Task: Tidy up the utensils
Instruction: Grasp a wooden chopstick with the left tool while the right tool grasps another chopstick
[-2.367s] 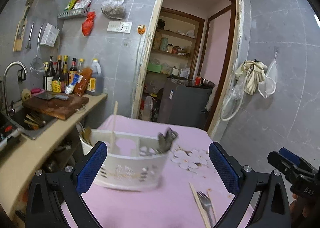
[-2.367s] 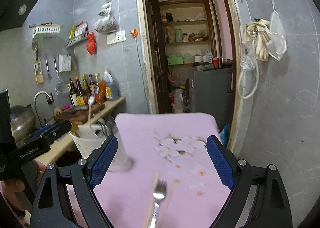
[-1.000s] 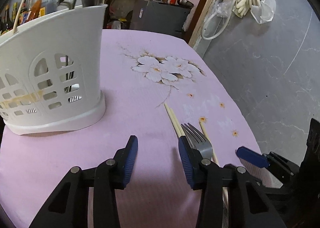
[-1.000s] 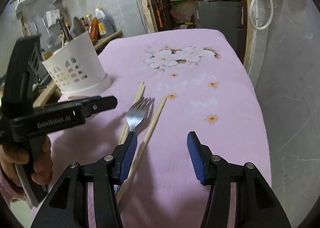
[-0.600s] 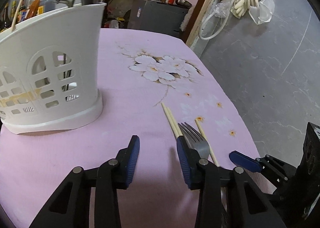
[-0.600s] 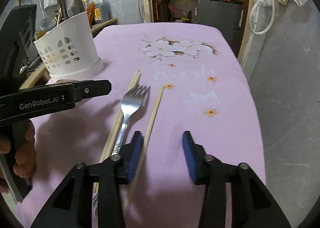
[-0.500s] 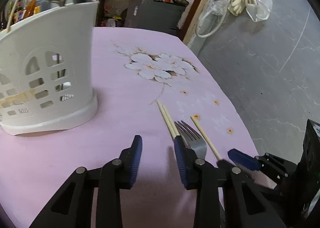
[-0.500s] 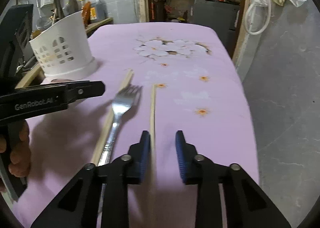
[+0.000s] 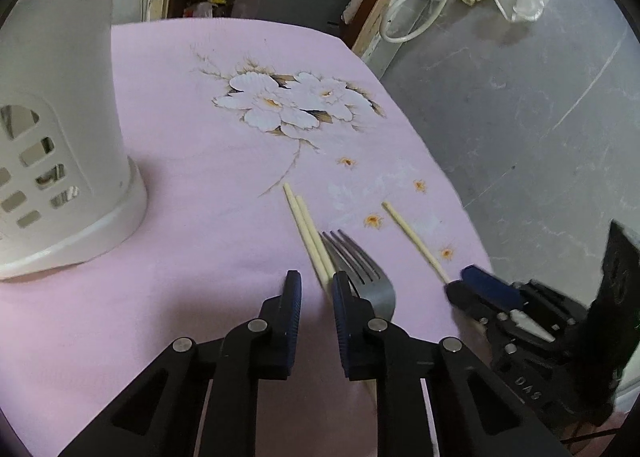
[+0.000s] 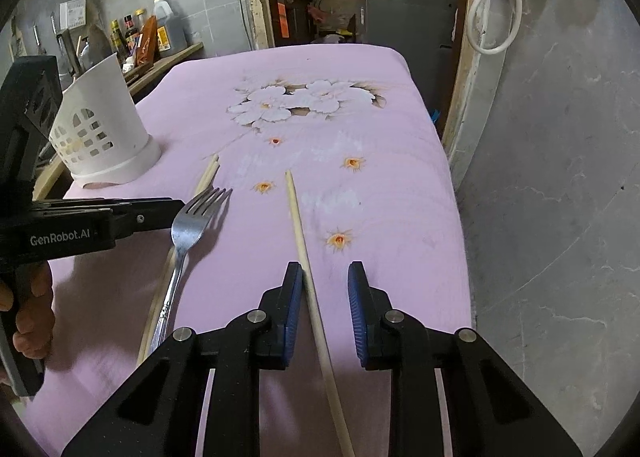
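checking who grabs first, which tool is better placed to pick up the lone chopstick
Right. The right tool is open with the lone chopstick lying between its fingers. The left tool sits beside the fork and the chopstick pair.

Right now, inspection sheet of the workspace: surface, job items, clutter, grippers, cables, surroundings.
Surface: pink floral tablecloth, lying flat.
Job's things: white utensil holder upright at the table's left; fork lying flat beside a pair of chopsticks; single chopstick apart, to their right.
Clutter: nothing seen on the cloth.
Grippers: left gripper open, low beside the fork's tines, holding nothing; right gripper open, straddling the single chopstick, not yet clamped.
Cables: white hose looped on the wall by the doorway; none on the table.
Surroundings: bottles on the counter, grey cabinet through the doorway.
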Available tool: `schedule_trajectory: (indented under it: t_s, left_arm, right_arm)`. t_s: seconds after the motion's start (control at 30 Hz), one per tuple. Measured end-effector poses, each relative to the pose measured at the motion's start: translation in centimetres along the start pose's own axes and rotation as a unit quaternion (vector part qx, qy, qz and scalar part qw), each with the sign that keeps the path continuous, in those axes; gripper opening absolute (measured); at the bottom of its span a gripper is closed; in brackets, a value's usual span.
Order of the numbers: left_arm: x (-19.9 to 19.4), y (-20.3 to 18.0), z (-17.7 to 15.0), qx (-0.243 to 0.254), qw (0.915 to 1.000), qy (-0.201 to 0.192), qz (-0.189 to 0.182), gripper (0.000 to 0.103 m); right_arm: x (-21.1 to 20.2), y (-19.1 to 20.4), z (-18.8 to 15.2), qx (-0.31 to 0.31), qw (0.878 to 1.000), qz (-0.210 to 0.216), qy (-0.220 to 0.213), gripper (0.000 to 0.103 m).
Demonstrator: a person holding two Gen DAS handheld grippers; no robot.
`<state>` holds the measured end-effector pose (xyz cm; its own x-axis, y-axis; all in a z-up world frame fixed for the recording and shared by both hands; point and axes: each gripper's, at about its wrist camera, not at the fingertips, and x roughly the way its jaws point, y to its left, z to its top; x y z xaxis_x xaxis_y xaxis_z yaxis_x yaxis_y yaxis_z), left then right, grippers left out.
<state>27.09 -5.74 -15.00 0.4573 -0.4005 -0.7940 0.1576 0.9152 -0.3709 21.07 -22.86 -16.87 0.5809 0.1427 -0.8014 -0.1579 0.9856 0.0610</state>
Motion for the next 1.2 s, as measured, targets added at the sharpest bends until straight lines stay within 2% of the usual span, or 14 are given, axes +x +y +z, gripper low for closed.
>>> schedule_trajectory:
  t_s: [0.17,0.37,0.93,1.2]
  left_arm:
    - [0.4,0.8,0.3,-0.03,0.9995,0.008,-0.007,0.015]
    - [1.1,0.3,1.3,-0.025,0.9991,0.033,0.009,0.015]
    - [2.9,1.5,3.4,-0.099,0.9918,0.08,-0.013,0.009]
    - [2.8,0.6,3.4,-0.077,0.9942,0.074,0.008,0.007]
  right_arm:
    - [1.1,0.0,0.8,-0.003,1.0,0.014,0.006,0.021]
    - [2.4,0.1,2.3,-0.011,0.999,0.032,0.014,0.021]
    - [4.7,0.3,5.0,-0.056,0.996,0.055,0.029,0.021]
    - [5.1,1.4,5.7,-0.089,0.994,0.045,0.042,0.021]
